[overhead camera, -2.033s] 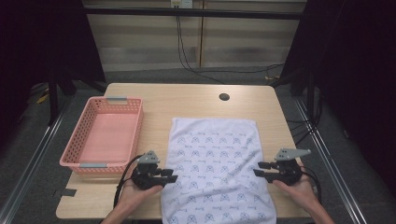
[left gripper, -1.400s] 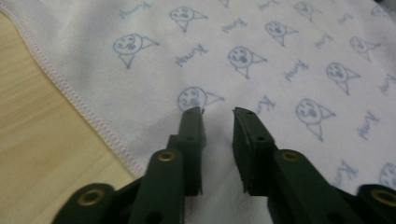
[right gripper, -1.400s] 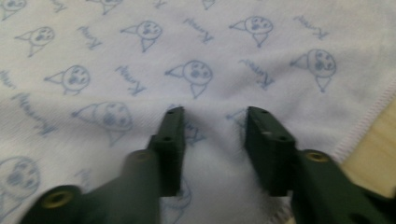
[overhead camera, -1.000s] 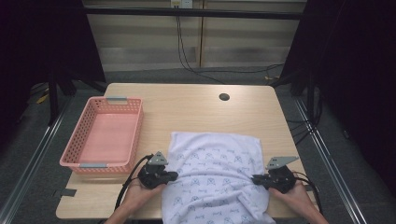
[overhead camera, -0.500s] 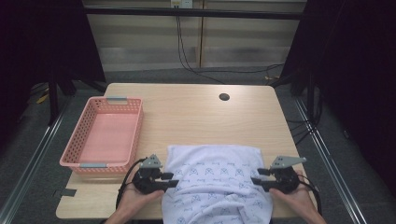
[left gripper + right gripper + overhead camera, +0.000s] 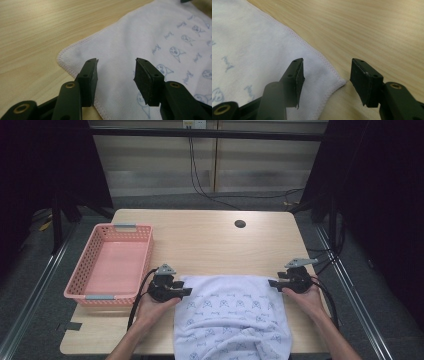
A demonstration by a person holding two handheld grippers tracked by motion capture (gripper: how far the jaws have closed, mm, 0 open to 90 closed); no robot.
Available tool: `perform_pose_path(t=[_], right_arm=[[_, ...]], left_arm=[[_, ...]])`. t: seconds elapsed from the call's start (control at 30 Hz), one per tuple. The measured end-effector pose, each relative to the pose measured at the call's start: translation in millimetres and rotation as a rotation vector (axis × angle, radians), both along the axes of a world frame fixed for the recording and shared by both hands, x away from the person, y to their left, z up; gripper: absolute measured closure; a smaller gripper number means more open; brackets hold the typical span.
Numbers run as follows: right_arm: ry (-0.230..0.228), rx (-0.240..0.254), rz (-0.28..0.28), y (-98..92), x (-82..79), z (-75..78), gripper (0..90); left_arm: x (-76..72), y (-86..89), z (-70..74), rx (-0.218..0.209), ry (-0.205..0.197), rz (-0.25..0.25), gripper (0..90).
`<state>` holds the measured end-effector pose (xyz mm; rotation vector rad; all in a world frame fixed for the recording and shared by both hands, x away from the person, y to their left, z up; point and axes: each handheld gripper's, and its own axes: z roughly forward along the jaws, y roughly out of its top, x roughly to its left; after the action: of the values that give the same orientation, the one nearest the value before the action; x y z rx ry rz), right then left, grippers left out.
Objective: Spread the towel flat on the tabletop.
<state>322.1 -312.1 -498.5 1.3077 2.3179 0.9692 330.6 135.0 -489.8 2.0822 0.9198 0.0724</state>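
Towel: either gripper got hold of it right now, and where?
Neither holds it. The left gripper and right gripper have just been opening; each hangs open over a far corner of the towel, fingers clear of the cloth.

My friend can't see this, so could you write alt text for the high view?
A person's hands hold two tongs, left and right, both open at the far corners of a folded white printed towel on a wooden table. A pink basket sits to the left.

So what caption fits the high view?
Both grippers, left and right, open beside a folded towel.
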Motion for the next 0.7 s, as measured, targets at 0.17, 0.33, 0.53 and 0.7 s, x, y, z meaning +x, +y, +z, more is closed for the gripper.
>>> perform_pose_path(t=[0.17, 0.33, 0.53, 0.7], right_arm=[[-0.003, -0.016, 0.055, 4.4, -6.0, -2.8, 61.7], [0.007, 0.015, 0.074, 3.7, -11.5, -2.6, 81.8], [0.027, 0.027, 0.084, 1.4, -10.2, -1.8, 84.8], [0.025, 0.023, 0.085, -0.2, -12.9, -1.7, 84.7]], left_arm=[[1.6, 6.5, -1.7, 0.011, -0.013, 0.042, 48.5], [4.8, 4.2, -5.4, 0.07, -0.02, 0.097, 47.5], [14.4, -4.7, -8.4, 0.06, -0.017, 0.109, 46.3], [20.1, -4.3, -13.1, 0.075, -0.043, 0.118, 46.1]])
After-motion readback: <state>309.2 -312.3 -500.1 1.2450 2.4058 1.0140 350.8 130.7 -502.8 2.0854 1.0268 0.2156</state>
